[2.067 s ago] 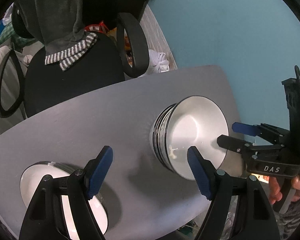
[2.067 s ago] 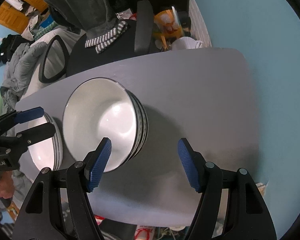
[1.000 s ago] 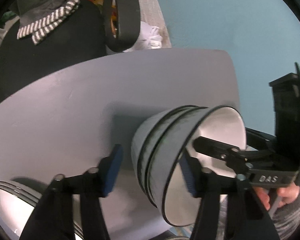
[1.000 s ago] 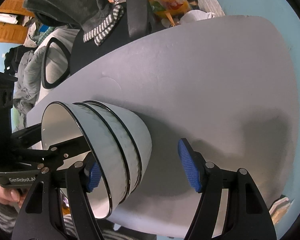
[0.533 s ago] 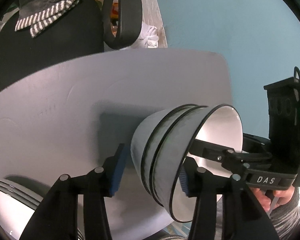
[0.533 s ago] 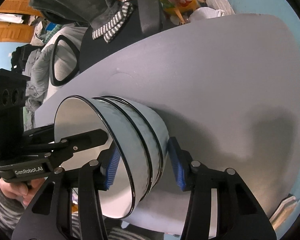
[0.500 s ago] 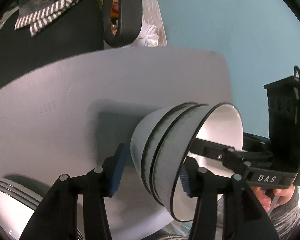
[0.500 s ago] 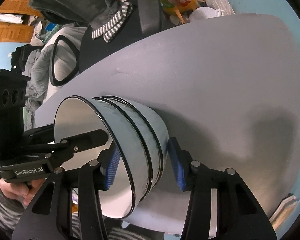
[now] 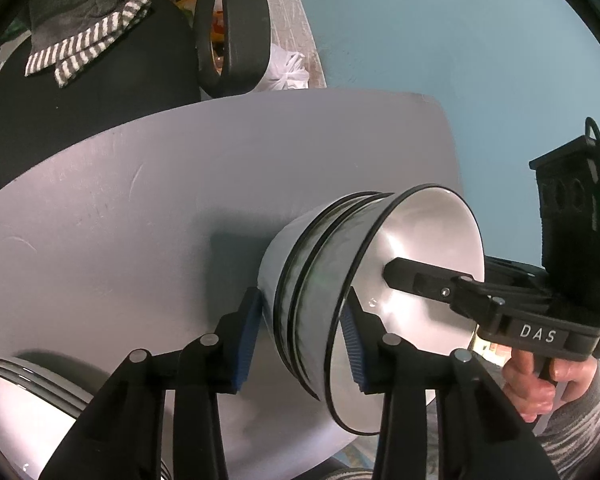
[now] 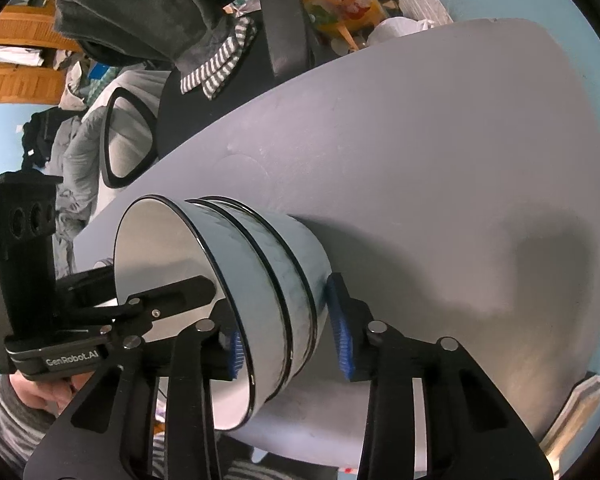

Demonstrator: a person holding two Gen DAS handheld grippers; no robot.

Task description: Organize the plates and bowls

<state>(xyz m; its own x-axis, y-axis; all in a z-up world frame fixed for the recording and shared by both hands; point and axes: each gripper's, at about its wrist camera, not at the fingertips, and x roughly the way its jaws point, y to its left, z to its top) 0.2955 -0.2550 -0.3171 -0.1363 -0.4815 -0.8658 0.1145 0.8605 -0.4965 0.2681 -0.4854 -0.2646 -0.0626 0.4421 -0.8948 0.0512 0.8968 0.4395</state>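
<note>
Three nested white bowls with black rims stand as one stack on the grey table. My left gripper straddles the stack's wall, one blue pad inside the top bowl and one against the outside near the base. Its jaws are closing and the pads press the wall. My right gripper clamps the opposite side the same way, its jaws also closing. Each view shows the other gripper's black finger reaching into the top bowl. A stack of white plates lies at the lower left.
A black office chair with a striped cloth and an armrest stands behind the table's far edge. A blue wall runs along the table's right side. Clothes and clutter fill the room beyond.
Both grippers came down from above onto the bowl stack, each with one finger inside the top bowl. Their jaws have narrowed onto the stack's wall. The plates slid toward the frame's corner.
</note>
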